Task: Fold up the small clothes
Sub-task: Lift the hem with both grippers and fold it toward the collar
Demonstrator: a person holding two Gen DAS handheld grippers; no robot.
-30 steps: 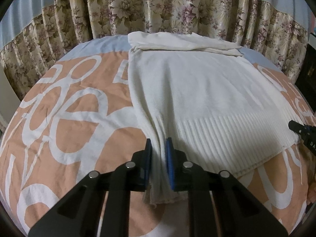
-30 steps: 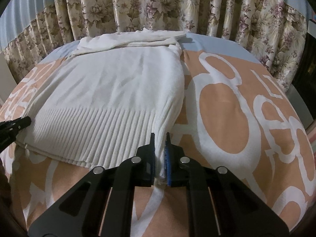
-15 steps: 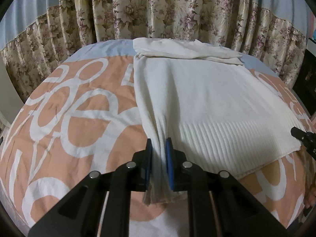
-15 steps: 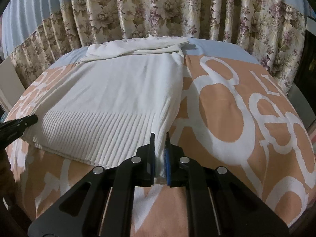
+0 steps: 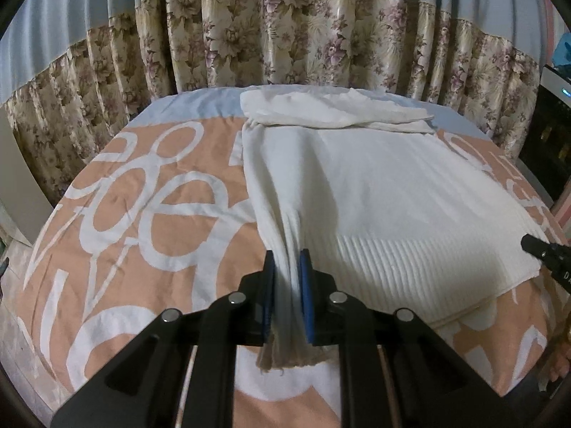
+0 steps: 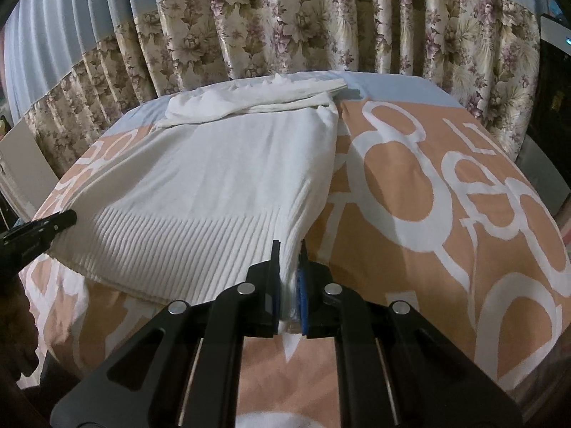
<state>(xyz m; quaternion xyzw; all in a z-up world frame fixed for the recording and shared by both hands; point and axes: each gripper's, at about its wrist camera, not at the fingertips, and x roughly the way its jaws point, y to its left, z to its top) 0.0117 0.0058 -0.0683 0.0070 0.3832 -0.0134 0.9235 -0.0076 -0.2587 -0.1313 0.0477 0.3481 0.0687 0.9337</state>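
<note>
Tongs, left gripper (image 5: 287, 278) and right gripper (image 6: 289, 267), pinch the sweater (image 5: 374, 196) hem corners; lift evenly toward the bed's (image 5: 142, 214) far edge.

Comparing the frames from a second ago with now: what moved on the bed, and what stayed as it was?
Both claws have lifted the white sweater's ribbed hem off the orange-and-white bedspread; more of the curtain now shows. Nothing was taken or released: the left claw and right claw stay shut on the near hem corners. The sleeves remain folded across the far end.
</note>
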